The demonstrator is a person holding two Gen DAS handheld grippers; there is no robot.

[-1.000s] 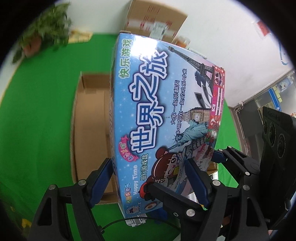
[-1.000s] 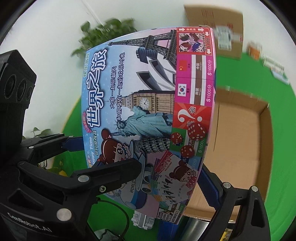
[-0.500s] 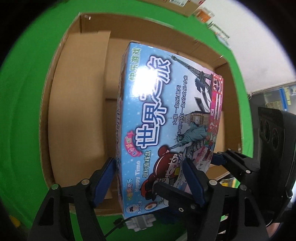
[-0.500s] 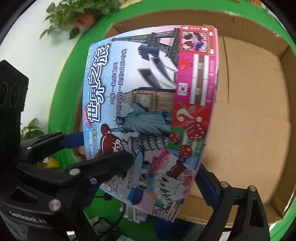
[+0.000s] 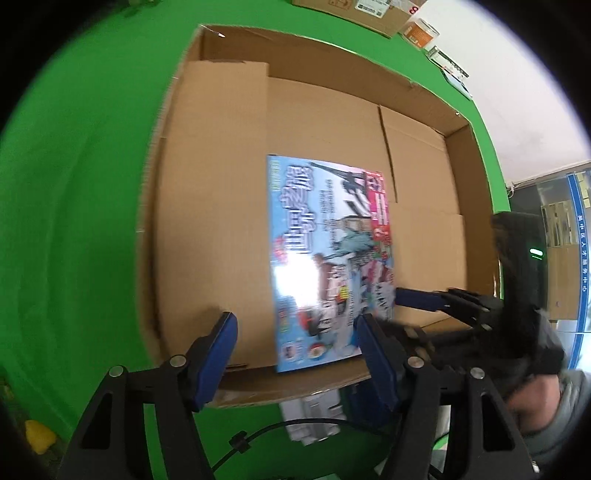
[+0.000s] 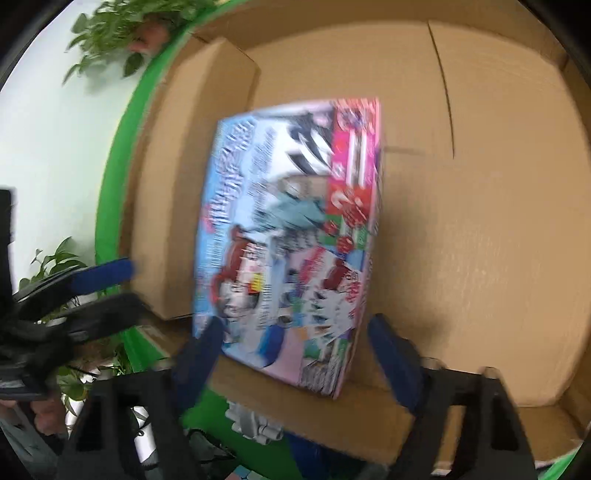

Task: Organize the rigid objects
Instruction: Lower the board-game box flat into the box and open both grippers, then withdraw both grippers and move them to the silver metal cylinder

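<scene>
A colourful blue and pink board-game box (image 5: 328, 262) lies flat on the floor of a large open cardboard carton (image 5: 221, 206), near its front wall. It also shows, blurred, in the right wrist view (image 6: 291, 236). My left gripper (image 5: 295, 350) is open above the carton's near wall, its blue pads either side of the box's near end without touching it. My right gripper (image 6: 295, 350) is open too, its pads apart from the box's near edge. The right gripper also shows in the left wrist view (image 5: 436, 301).
The carton (image 6: 480, 221) sits on green ground (image 5: 74, 184). Potted plants (image 6: 122, 33) stand at the left. A brown box (image 5: 369, 11) and small packets (image 5: 421, 33) lie beyond the carton. A white part (image 5: 314, 410) and cable lie below its front wall.
Both grippers have opened and let go of the game box, which has dropped flat onto the carton's floor. Both grippers now sit farther back from it.
</scene>
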